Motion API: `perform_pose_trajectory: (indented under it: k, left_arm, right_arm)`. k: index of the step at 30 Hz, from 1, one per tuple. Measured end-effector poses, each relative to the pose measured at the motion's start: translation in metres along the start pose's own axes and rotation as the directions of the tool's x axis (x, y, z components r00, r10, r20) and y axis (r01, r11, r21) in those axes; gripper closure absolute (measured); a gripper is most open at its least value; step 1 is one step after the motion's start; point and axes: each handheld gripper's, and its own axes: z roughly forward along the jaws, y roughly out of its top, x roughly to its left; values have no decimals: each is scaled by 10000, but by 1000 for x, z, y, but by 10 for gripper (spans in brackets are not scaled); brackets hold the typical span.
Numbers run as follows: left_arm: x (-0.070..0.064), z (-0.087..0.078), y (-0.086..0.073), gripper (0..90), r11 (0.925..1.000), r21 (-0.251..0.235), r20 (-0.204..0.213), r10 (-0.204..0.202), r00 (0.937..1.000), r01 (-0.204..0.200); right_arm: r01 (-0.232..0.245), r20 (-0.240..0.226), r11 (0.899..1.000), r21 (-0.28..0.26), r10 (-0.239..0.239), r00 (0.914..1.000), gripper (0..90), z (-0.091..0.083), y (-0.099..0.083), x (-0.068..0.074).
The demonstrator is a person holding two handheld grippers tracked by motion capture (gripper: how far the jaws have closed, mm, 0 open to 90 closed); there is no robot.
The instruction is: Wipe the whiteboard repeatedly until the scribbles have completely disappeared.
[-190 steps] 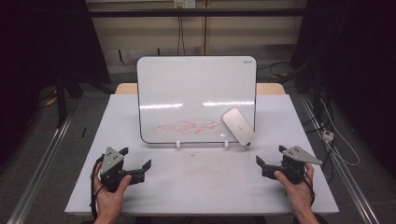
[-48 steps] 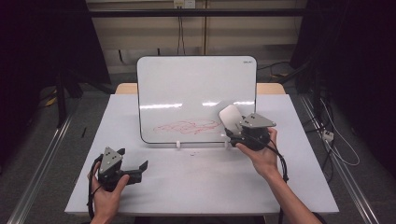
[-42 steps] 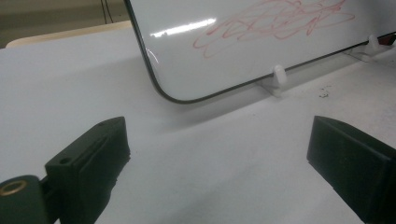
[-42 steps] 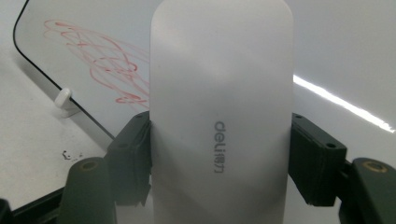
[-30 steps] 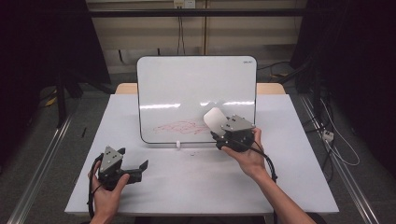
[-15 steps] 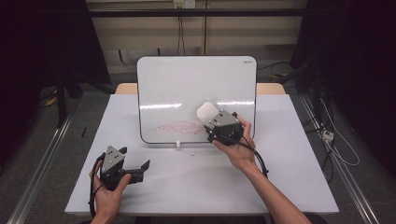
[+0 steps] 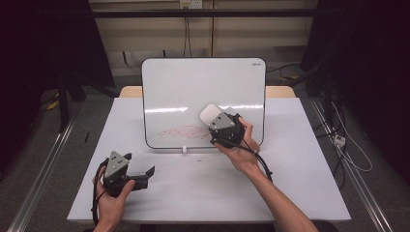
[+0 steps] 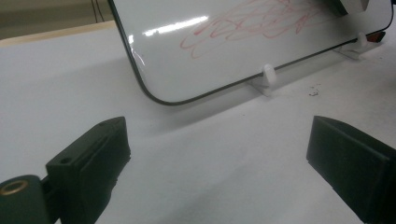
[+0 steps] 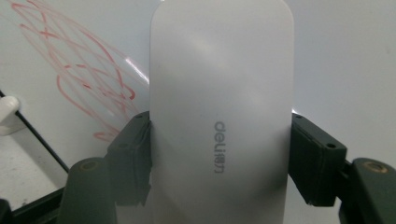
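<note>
I am sitting at a white table with a two-jaw gripper in each hand. A small whiteboard is standing upright on little white feet near the far side of the table, leaning slightly back. A tangle of red marker scribble is sitting on its lower part.

My right gripper is clamping a white whiteboard eraser by its two long sides. In the right gripper view, the jaws are pressing against the eraser's edges, with the grey "deli" lettering running along its back. I am holding the eraser up in front of the board's face, just to the right of the scribble; I cannot tell whether it is touching the surface.

My left gripper is resting low on the near left part of the table, well apart from the board. Its jaws are standing wide apart with nothing between them. In the left gripper view, they are pointing toward the board's lower left corner, where the scribble and one white foot are showing.
</note>
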Motion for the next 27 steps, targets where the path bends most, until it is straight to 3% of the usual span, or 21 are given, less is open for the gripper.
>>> perform_pose_trajectory:
  k: [4,17,27]
  left_arm:
    - [1,-1,-1,57,10000,58,-18,24,10000,-24]
    - [2,-2,-1,57,10000,0,-119,-38,9999,38]
    - [1,-1,0,58,10000,16,-97,-14,10000,14]
  right_arm:
    - [247,264,9989,404,-257,9993,317,8,-2,5]
    - [198,438,9995,264,-210,9988,317,9,-4,8]
    - [517,364,9983,273,-527,9979,317,10,-4,24]
